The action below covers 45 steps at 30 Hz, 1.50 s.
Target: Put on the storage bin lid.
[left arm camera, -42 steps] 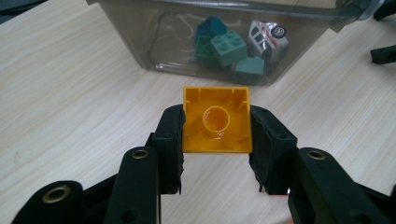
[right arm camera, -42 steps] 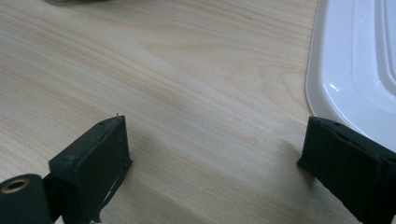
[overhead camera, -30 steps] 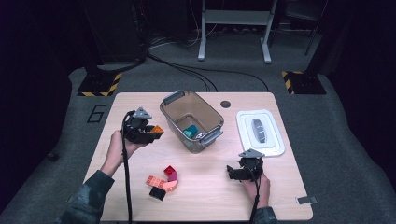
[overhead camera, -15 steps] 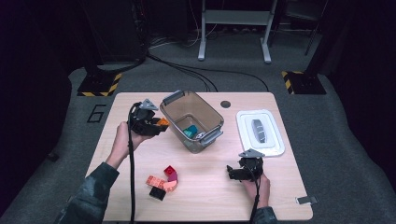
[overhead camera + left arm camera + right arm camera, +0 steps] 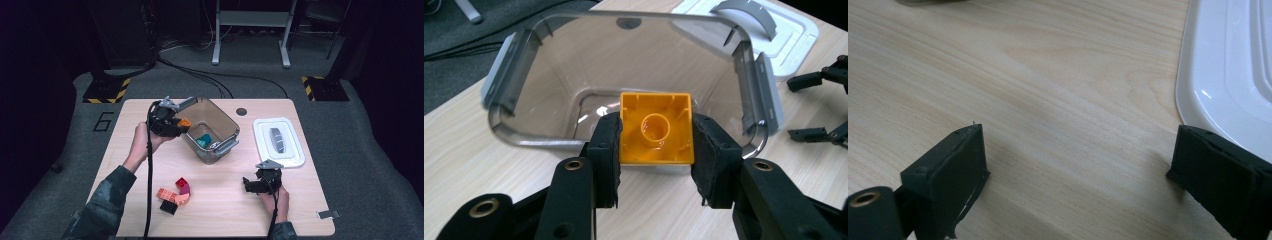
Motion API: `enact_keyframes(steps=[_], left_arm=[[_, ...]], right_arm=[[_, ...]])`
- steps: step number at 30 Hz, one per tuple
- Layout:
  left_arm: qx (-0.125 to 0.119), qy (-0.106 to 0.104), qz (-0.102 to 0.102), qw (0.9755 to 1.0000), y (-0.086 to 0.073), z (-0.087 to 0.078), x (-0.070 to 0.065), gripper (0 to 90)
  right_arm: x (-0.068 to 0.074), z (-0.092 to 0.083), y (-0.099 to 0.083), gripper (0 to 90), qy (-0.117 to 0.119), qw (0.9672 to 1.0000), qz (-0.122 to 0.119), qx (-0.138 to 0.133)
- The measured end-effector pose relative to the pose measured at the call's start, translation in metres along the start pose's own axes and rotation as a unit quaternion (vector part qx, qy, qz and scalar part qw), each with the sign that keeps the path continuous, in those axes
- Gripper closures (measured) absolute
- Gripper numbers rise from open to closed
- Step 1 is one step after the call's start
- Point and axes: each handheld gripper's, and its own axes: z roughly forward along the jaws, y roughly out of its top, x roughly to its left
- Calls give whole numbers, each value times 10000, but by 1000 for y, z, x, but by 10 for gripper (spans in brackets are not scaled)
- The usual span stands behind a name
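Pale wooden surface [image 5: 300, 210] carries a clear plastic bin [image 5: 220, 150]. Left tongs [image 5: 656, 145] grip an orange building brick [image 5: 656, 127] at the bin's near rim; carry it past the wall before letting go. Right tongs [image 5: 1075, 165] rest open, empty, beside the white lid [image 5: 1233, 60].

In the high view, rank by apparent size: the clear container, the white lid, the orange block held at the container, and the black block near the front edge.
1. Clear container.
2. White lid, only slightly smaller; the container's height adds to its apparent size, so this order is unsure.
3. Black block.
4. Orange block, partly hidden by the left hand-held gripper, so its rank against the black block is unsure.
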Motion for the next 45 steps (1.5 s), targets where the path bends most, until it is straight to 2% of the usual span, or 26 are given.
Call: enact_keyframes(steps=[1,6,13,16,30,40,43,45], left_arm=[[12,-56,22,10000,5,5,-3,586],[92,-170,33,9998,13,18,-10,586],[212,-383,-21,9990,15,35,-17,584],[361,-443,-15,9984,14,44,-21,583],[714,-605,146,9955,14,63,-35,579],[941,-681,256,9929,14,71,-40,572],[961,-705,270,9925,14,71,-41,539],[965,-657,259,9928,15,71,-42,472]], right_arm=[[0,0,0,65,1,10000,1,0],[0,0,0,65,1,10000,2,1],[0,0,0,66,3,10000,2,0],[0,0,0,66,2,10000,0,0],[0,0,0,66,7,10000,-1,0],[0,0,0,66,18,10000,-5,0],[0,0,0,66,18,10000,-5,0],[0,0,0,66,11,10000,-3,4]])
